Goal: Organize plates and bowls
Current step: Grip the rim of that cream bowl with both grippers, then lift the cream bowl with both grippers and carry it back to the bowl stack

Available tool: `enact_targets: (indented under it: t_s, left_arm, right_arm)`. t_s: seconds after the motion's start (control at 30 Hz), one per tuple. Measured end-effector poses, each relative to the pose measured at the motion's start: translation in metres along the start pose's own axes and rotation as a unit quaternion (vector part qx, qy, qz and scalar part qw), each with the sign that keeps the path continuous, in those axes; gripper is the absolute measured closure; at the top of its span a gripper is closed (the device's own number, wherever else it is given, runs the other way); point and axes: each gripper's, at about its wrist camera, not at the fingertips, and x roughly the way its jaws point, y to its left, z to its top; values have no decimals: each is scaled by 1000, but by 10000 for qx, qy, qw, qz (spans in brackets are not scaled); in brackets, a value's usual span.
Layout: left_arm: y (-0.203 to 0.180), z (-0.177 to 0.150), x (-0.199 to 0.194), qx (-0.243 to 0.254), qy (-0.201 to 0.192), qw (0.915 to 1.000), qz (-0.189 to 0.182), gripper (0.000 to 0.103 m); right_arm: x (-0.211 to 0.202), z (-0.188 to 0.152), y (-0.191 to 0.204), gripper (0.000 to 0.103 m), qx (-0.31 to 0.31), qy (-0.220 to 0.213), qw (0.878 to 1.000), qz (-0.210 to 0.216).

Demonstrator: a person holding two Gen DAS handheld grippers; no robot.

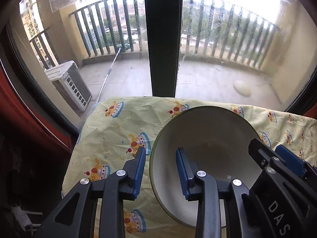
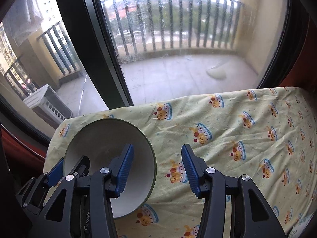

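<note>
A single white bowl point(image 1: 208, 134) with a green rim sits on the table's yellow cartoon-print cloth point(image 1: 118, 129). My left gripper point(image 1: 160, 170) straddles the bowl's left rim, one finger outside and one inside. A gap shows between the inner pad and the wall, so it is open. In the right wrist view the same bowl point(image 2: 103, 138) lies at the left. My right gripper point(image 2: 156, 168) straddles its right rim, with its pads clear of the wall, so it is open. Each gripper shows in the other's view: the right gripper point(image 1: 277, 158) and the left gripper point(image 2: 65, 168).
The cloth-covered table point(image 2: 237, 129) ends just before a large window with a dark frame post point(image 1: 162, 39). Beyond the glass are a railed balcony and an air-conditioner unit point(image 1: 69, 83). A red wall point(image 1: 23, 119) borders the table's left side. Bare cloth stretches to the right of the bowl.
</note>
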Motion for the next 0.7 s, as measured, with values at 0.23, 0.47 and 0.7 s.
enact_targets:
  t_s: [0.23,0.47,0.7]
  left_arm:
    - [2,0,7,-43,56,9999,-97,83]
    - [-2,-1,3,68,55,9999,-112,85]
    - [-12,-12,-6,171,95,9996,-213,85]
  right_arm:
    - [15,-1,3,83,43,112,9998,167]
    - [14,-1,4,86,-55,129,9997,202]
    - [2,-8,-7,87,-100,133,9998,81]
